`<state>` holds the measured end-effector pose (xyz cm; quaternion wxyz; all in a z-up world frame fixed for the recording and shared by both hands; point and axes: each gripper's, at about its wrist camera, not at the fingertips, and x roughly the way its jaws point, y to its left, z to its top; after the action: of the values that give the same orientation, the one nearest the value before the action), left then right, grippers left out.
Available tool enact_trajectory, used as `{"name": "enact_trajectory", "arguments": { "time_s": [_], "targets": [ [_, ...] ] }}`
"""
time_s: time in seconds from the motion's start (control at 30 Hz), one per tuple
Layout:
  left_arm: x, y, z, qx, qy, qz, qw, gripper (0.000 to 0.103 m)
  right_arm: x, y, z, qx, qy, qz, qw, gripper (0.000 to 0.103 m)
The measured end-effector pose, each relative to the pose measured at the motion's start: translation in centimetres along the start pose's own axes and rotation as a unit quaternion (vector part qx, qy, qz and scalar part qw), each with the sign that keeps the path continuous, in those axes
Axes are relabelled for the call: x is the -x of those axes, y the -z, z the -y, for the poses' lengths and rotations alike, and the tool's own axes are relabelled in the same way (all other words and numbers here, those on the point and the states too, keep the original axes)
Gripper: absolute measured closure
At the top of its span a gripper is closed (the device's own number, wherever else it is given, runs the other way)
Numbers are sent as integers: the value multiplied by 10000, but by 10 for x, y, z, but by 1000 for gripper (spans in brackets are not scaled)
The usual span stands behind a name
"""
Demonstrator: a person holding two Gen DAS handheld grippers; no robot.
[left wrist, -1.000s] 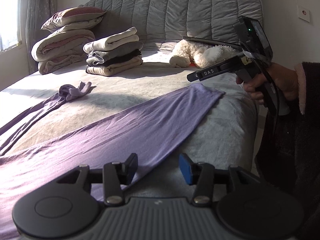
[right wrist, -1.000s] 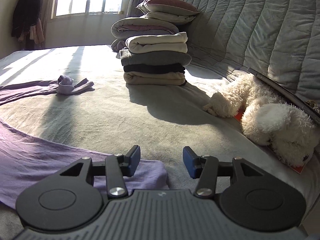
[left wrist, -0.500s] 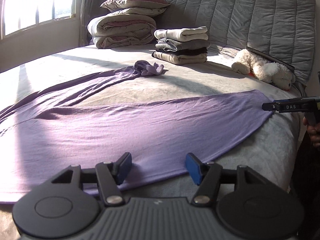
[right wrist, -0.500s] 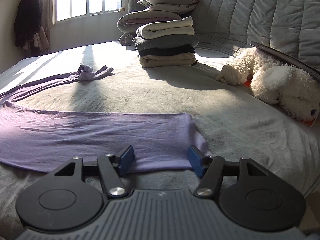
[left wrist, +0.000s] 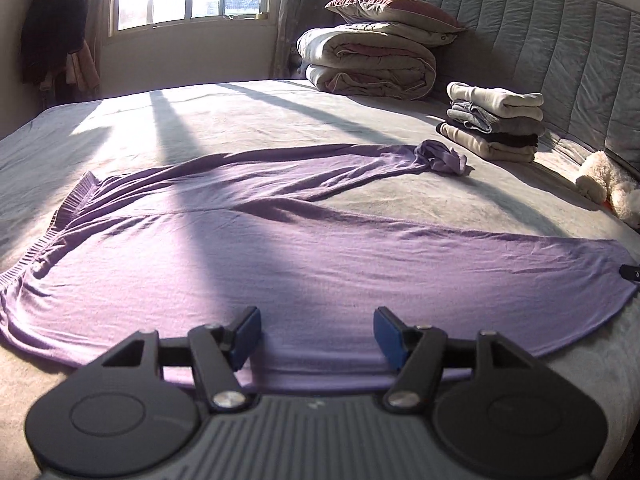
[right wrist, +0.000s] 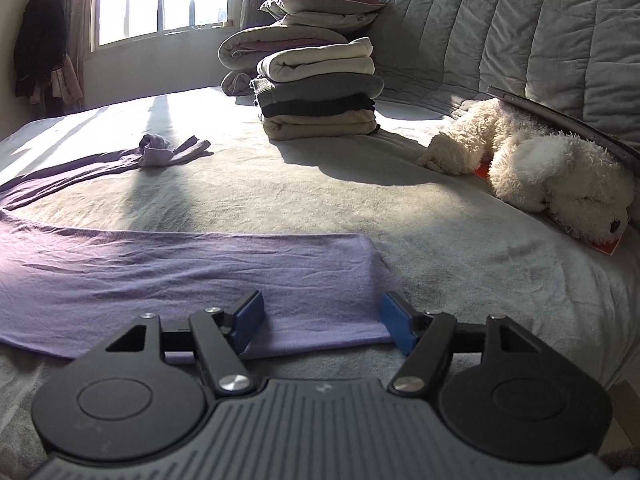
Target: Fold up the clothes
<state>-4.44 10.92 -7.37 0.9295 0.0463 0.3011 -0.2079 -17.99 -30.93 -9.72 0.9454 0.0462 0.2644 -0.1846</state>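
Observation:
A pair of purple leggings (left wrist: pixel 304 256) lies spread flat on the grey bed (left wrist: pixel 248 128), waistband at the left, one leg reaching to the bunched cuff (left wrist: pixel 442 158) at the back. My left gripper (left wrist: pixel 316 336) hovers open over the near hem of the front leg, touching nothing. In the right wrist view the front leg's end (right wrist: pixel 224 276) lies just ahead of my right gripper (right wrist: pixel 322 322), whose jaws are opening; the cloth lies under them, not pinched. The tip of the right gripper (left wrist: pixel 631 271) shows at the right edge of the left wrist view.
A stack of folded clothes (right wrist: pixel 320 92) stands near the quilted headboard (right wrist: pixel 520 28), with rolled duvets and pillows (left wrist: pixel 372 60) behind it. A white plush dog (right wrist: pixel 556 172) lies at the right on a red-edged book. Dark garments (left wrist: pixel 52 28) hang by the window.
The left wrist view swung from the bed's right corner to face the whole garment; the person's hand and the other gripper slid out to the right edge. Both grippers' jaws have spread wider.

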Motion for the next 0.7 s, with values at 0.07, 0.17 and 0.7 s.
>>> {"name": "enact_trajectory", "arguments": {
  "time_s": [0.07, 0.17, 0.7],
  "targets": [
    [1, 5, -4, -19, -143, -33, 9999, 39, 0, 0, 4, -72, -2, 0, 10000, 30],
    [8, 5, -12, -1, -570, -68, 9984, 34, 0, 2, 6, -74, 39, 34, 10000, 29],
    [-3, -26, -23, 706, -1103, 291, 9910, 29, 1, -11, -20, 217, 130, 228, 9994, 27]
  ]
}}
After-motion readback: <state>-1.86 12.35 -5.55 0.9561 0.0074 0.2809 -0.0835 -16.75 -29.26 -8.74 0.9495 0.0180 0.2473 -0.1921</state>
